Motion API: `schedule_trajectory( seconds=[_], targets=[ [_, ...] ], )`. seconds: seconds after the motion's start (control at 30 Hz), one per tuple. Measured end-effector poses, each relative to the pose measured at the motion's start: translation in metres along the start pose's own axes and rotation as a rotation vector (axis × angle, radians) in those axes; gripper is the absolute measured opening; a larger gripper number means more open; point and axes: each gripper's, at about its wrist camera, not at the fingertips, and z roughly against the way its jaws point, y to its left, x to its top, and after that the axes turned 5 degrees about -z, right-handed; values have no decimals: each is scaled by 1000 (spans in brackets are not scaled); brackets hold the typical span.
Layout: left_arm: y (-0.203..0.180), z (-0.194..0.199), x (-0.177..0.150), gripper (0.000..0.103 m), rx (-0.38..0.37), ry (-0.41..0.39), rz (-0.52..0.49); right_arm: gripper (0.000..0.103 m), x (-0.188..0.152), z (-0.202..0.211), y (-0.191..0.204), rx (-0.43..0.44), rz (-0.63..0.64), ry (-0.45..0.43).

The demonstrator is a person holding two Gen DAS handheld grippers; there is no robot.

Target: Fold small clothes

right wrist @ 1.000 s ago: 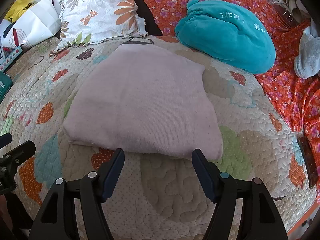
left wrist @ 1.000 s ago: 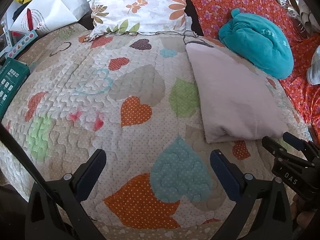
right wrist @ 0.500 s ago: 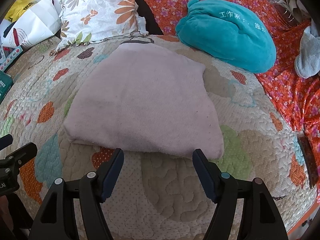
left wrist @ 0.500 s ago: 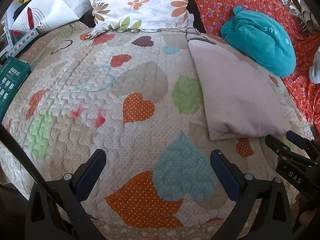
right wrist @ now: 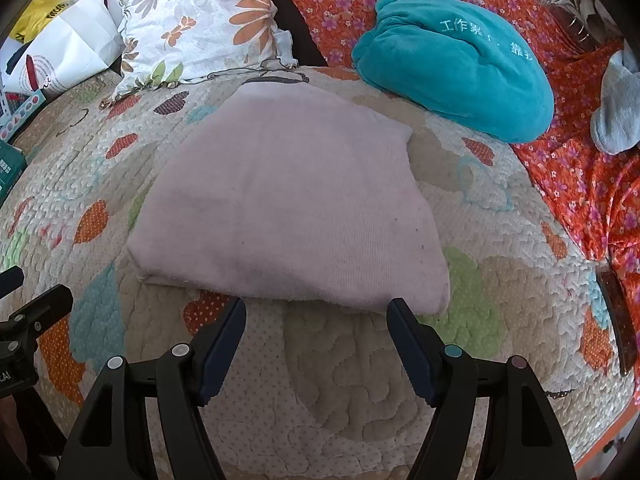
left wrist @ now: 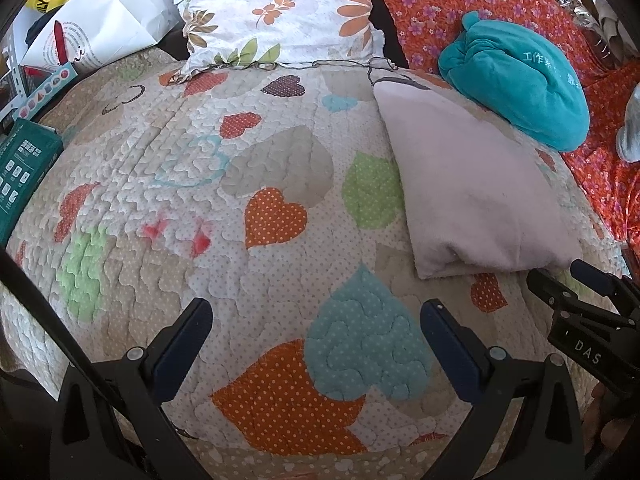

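While the folded pale pink garment [right wrist: 288, 208] lies flat on the heart-patterned quilt [left wrist: 180, 184], the right gripper [right wrist: 316, 320] hovers wide open just before its near edge, and the left gripper [left wrist: 316, 328], equally wide, hangs empty beside it.

Pale pink folded cloth [right wrist: 288, 208], heart-print quilt [left wrist: 276, 220], teal cushion [right wrist: 456, 64], floral pillow [left wrist: 280, 12], orange flowery sheet [right wrist: 576, 176], I think.

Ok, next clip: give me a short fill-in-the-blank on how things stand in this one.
1. The folded pink garment lies on the ____-patterned quilt.
2. Both the left gripper and the right gripper are ____.
3. The ____ plush cushion lies beyond the garment.

Missing words: heart; open; teal
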Motion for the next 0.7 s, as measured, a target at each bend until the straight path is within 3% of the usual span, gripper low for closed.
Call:
schedule_trajectory(
  seconds=[0.53,0.7],
  targets=[
    [3,-4,-3,103,-14,30,10,78,2,5,-5,4,-16,-28],
    [5,-8,0,103,-23,46,30,78,19,21,-14,36,-49,-126]
  ],
)
